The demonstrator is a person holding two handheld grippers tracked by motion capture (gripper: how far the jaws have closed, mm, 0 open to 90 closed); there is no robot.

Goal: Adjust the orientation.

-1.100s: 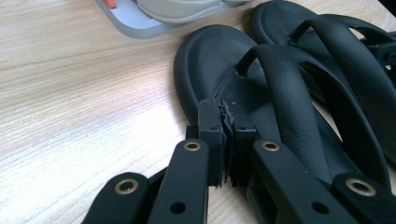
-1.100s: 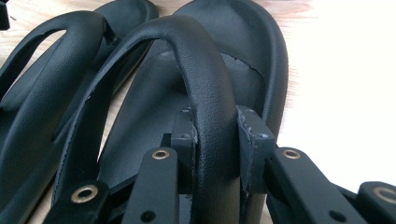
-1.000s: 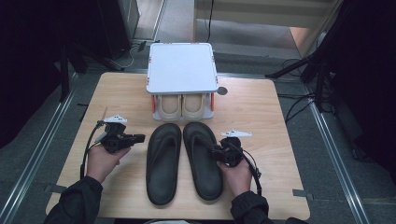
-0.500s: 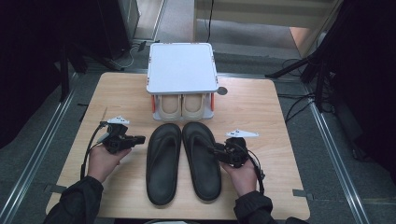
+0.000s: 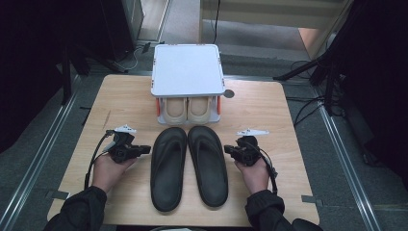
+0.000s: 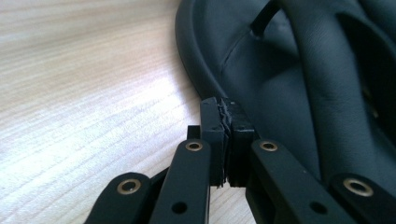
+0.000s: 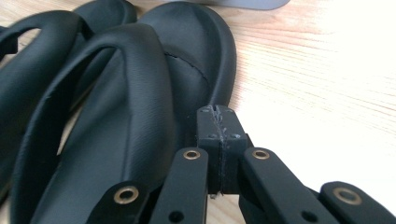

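Two black flip-flops lie side by side at the near middle of the table [image 5: 269, 110], toes toward twelve o'clock, edges touching or nearly so along their length. The left flip-flop [image 5: 168, 166] and the right flip-flop [image 5: 208, 163] rest flat, straps up.

At nine o'clock from the pair, the left hand [image 5: 109, 169] holds the left gripper [image 5: 144, 149] low over the wood, pointing toward three o'clock at the left flip-flop's outer edge. In the left gripper view its jaws are pressed together with nothing between them, tips just beside the sole's rim [image 6: 196, 70]; whether they touch it cannot be told.

At three o'clock from the pair, the right hand [image 5: 254, 172] holds the right gripper [image 5: 228, 151], pointing toward nine o'clock at the right flip-flop's outer edge. Its jaws have just been closing and in the right gripper view they meet pad to pad, gripping nothing, with the sole's edge [image 7: 224, 70] just beyond the tips.

Farther off, at twelve o'clock from the toes, stands a small rack [image 5: 187, 70] with a white top and orange posts. On its lower level sit two beige shoes [image 5: 186, 108], side by side, just beyond the flip-flops' toes. A dark round spot [image 5: 229, 94] marks the wood at the rack's right.
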